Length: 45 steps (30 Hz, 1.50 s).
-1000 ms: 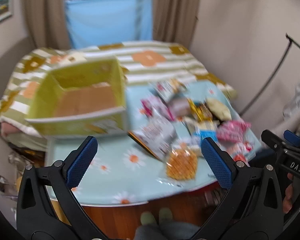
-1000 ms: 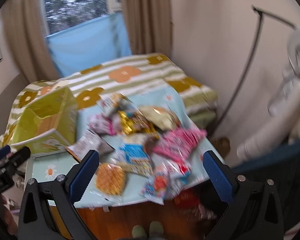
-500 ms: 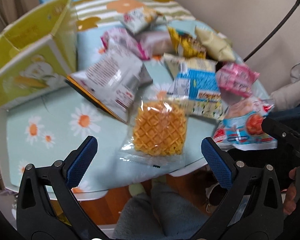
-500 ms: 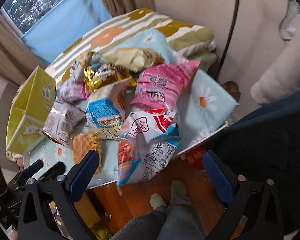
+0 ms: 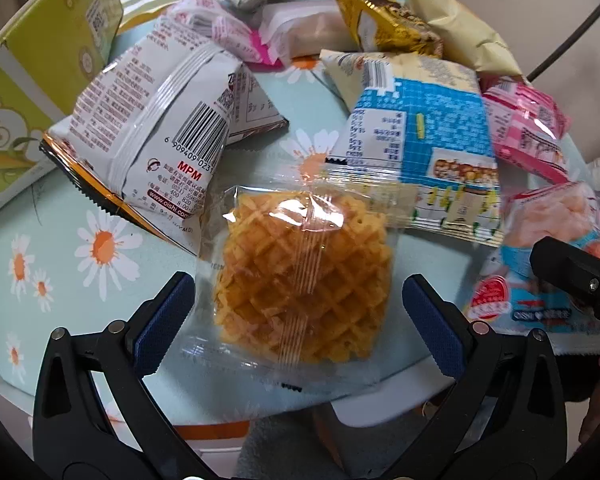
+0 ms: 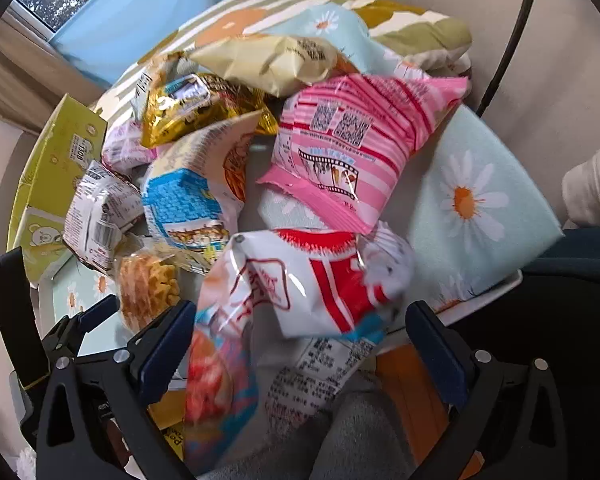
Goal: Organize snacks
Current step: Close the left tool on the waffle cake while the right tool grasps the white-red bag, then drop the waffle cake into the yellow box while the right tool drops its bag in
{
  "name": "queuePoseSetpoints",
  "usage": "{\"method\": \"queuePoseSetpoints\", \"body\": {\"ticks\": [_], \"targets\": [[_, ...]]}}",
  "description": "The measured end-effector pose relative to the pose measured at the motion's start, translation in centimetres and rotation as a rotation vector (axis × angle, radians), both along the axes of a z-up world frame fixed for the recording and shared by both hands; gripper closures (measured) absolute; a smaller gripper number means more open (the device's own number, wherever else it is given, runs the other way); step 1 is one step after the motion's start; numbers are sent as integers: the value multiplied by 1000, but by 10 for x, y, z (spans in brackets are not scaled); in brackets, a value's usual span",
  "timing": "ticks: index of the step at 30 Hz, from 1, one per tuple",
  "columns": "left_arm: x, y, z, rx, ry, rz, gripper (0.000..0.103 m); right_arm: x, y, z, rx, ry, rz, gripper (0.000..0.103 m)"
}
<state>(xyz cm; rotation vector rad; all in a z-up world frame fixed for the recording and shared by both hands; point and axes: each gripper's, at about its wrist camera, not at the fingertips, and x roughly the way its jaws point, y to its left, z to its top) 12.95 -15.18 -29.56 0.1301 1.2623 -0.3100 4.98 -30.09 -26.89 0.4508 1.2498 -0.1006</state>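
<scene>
A clear packet with an orange lattice snack lies at the table's near edge. My left gripper is open, its blue pads on either side of that packet and apart from it. The same lattice snack shows at lower left in the right wrist view. My right gripper is open around a white, red and blue shrimp-chip bag that overhangs the table edge. The yellow-green cardboard box stands at the left, its inside hidden.
Several more bags crowd the daisy tablecloth: a grey barcode bag, a blue-and-white bag, a pink striped bag, a gold bag, a pale yellow bag. A striped bed lies behind, a wall to the right.
Both grippers have dropped and moved in toward the table. The lattice snack now sits between the left pads, and the shrimp-chip bag between the right ones. Both stay open.
</scene>
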Motion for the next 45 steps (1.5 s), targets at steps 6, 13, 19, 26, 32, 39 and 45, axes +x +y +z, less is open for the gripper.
{"method": "queuePoseSetpoints", "body": {"ticks": [6,13,19,26,32,39,45], "targets": [[3,2,-17,26,17,14,9,10,8,-9,18,30,58,0],[3,21,-18,3,2,48,24,13,13,-16,46,51,82,18],[-5,39,-10,-29,13,78,27,3,6,-11,59,39,80,23],[-31,45,23,-47,-46,64,28,-6,-3,15,58,-9,81,23],[-42,59,65,-84,-128,85,28,-5,-2,49,38,-89,119,23],[-43,80,113,-115,-246,165,28,14,14,87,2,-200,211,23],[-21,105,148,-124,-322,231,27,43,39,118,-21,-280,288,23]]}}
